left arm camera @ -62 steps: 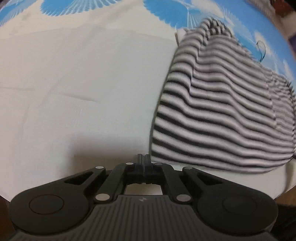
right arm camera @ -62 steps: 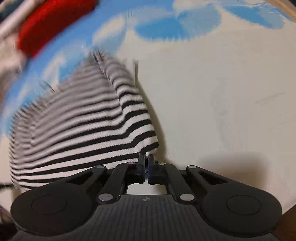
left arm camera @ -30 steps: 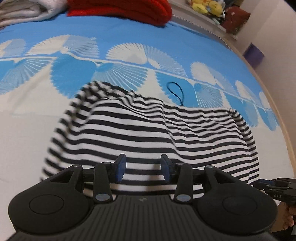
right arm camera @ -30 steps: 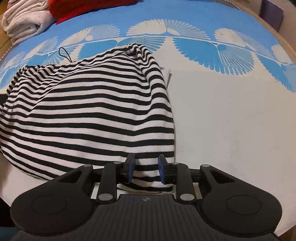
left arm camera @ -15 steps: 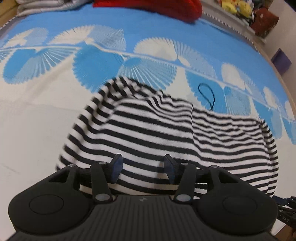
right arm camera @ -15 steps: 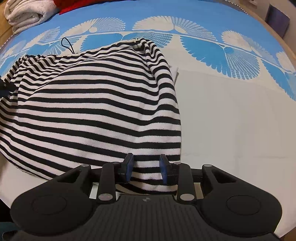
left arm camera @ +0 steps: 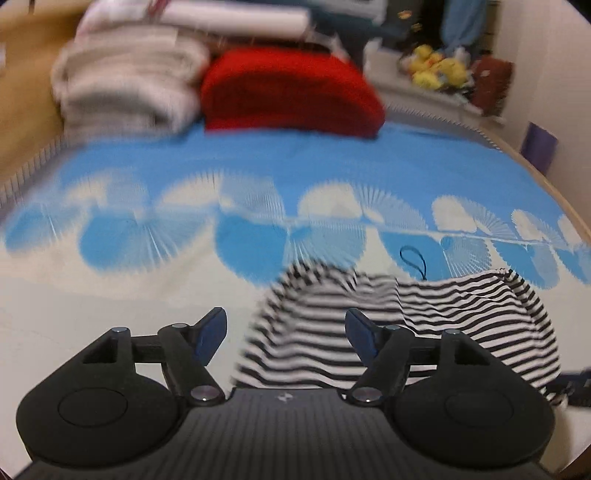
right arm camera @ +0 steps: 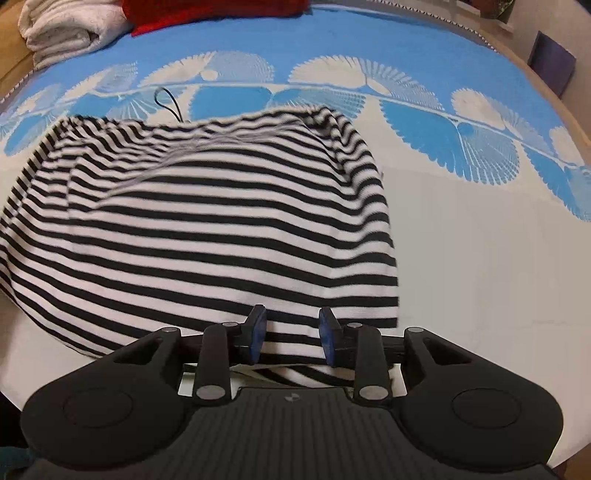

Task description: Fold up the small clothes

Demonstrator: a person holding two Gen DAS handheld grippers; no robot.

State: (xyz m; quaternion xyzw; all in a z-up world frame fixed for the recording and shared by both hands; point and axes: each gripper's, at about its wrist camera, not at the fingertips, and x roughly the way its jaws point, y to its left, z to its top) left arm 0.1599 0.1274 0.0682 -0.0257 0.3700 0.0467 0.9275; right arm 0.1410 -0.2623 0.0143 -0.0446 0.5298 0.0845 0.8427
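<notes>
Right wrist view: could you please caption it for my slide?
Open right gripper over the near edge of the striped garment lying on the blue-and-white cloth.

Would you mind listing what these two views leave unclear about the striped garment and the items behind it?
- Left wrist view: motion blur smears the striped garment, so its folds are unreadable.
- Right wrist view: the garment's near hem is hidden behind the right gripper.
- Right wrist view: the red cloth and white towels are cut by the top edge.
- Left wrist view: the yellow toys are too blurred to identify.
</notes>
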